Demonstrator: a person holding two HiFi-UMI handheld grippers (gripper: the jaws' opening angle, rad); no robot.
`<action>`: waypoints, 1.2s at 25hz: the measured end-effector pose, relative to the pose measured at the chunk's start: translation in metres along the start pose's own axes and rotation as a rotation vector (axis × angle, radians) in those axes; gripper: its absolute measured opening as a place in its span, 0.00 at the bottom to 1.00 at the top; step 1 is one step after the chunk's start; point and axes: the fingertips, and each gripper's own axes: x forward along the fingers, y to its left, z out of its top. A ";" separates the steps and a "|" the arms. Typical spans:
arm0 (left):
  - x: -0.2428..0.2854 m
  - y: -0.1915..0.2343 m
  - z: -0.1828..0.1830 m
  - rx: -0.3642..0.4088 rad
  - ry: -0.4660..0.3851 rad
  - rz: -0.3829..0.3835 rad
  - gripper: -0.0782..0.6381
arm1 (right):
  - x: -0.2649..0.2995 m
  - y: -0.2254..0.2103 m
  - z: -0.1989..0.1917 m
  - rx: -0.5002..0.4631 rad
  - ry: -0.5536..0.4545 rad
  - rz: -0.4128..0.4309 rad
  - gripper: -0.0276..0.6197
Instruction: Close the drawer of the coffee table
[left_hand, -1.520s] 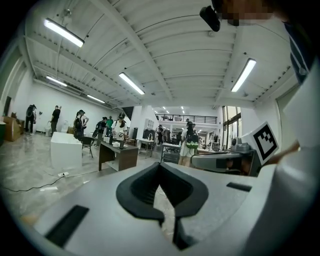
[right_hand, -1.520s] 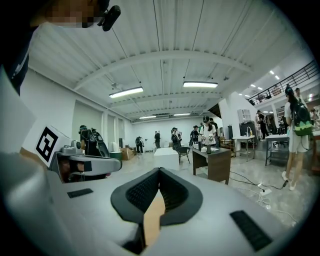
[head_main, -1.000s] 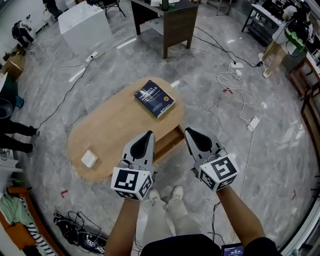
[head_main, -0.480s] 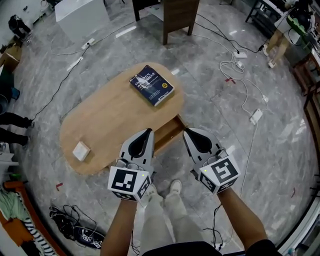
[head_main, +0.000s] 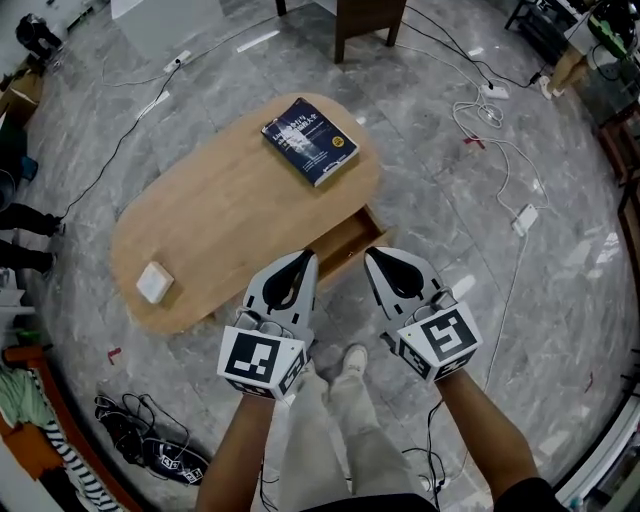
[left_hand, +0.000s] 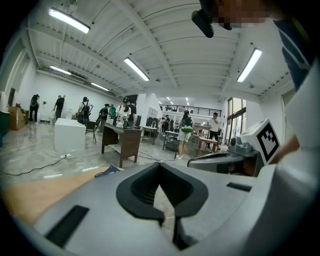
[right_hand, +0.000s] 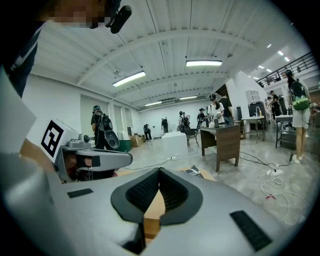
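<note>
**Head view:** The table (head_main: 220, 210) sits higher in the frame than a second ago. Its drawer (head_main: 345, 243), which then lay between the two tool noses, now shows just above them at frame centre. It is pulled out from the table's lower right edge about as far as before, so the closing is not yet done. The tools look lined up in front of the drawer face for a push. The left tool (head_main: 303, 258) and right tool (head_main: 374, 254) hang side by side just below the drawer, and contact with it is not clear. A book (head_main: 310, 140) lies at the table's upper end and a small white box (head_main: 154, 283) at its lower left.

**Left gripper view:** The left tool's jaws are closed tip to tip and hold nothing. The table top fills the lower left of the frame, and the right tool shows at the right edge.

**Right gripper view:** These jaws are also together and grip nothing. Pale wood shows through the gap behind the tips, but whether it is drawer or table cannot be told.
</note>
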 end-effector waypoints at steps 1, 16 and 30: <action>0.000 0.001 -0.005 -0.005 0.002 0.002 0.11 | 0.002 -0.001 -0.005 0.003 0.003 0.000 0.06; 0.010 0.011 -0.085 -0.035 0.055 0.000 0.11 | 0.016 -0.008 -0.090 0.075 0.061 -0.039 0.06; 0.020 0.016 -0.151 -0.062 0.123 -0.028 0.11 | 0.037 -0.023 -0.143 0.095 0.097 -0.078 0.06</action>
